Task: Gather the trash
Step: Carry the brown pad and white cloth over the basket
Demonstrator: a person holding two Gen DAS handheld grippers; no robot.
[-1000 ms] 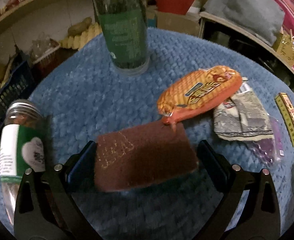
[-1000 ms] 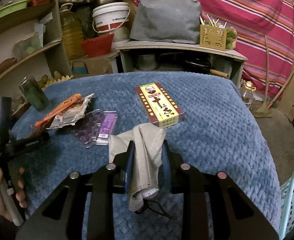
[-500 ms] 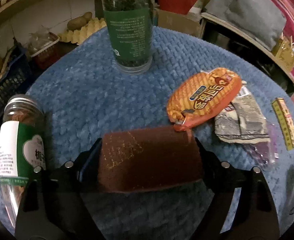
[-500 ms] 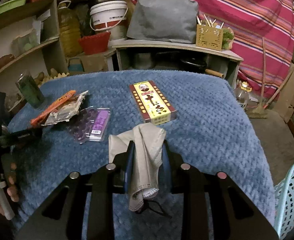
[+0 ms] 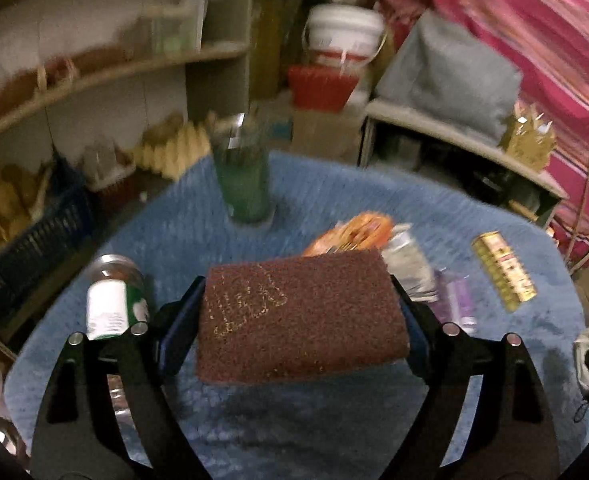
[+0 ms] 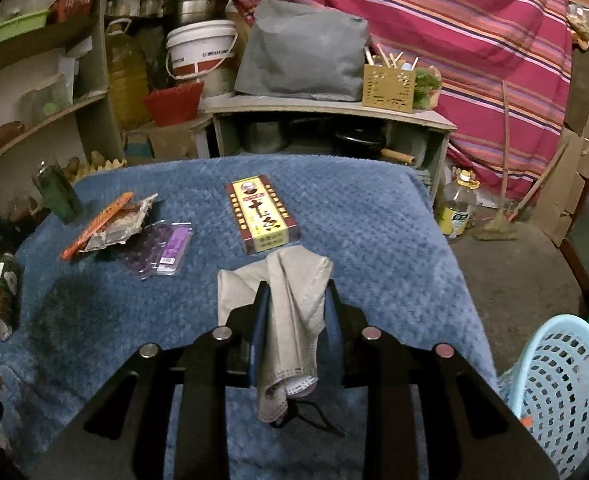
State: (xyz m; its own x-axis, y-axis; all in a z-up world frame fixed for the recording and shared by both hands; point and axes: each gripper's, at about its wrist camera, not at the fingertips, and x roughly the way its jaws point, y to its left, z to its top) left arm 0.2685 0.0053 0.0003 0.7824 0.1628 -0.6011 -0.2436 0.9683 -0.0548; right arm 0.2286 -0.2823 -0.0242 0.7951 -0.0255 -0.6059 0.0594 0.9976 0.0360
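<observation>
My left gripper [image 5: 298,300] is shut on a brown scouring pad [image 5: 300,316], which hangs lifted above the blue blanket [image 5: 198,240] and fills the gap between the jaws. My right gripper [image 6: 296,300] is shut on a grey face mask [image 6: 290,312] whose black ear loops dangle below. On the blanket lie an orange snack wrapper [image 6: 98,220] over a silvery wrapper [image 6: 124,222], a purple blister pack [image 6: 162,246] and a yellow and red box [image 6: 260,212]. A pale blue perforated basket [image 6: 562,392] stands on the floor at the lower right.
A tall green glass jar [image 5: 244,172] stands at the back of the blanket. A green-labelled jar [image 5: 112,300] lies at its left edge. Shelves, a dark blue crate [image 5: 34,236], a white bucket [image 6: 200,52] and a low cabinet [image 6: 326,120] crowd the far side.
My left gripper closed on the scouring pad and lifted it off the blanket, the view tilting up. My right gripper with the mask drifted right, bringing the blue basket into view.
</observation>
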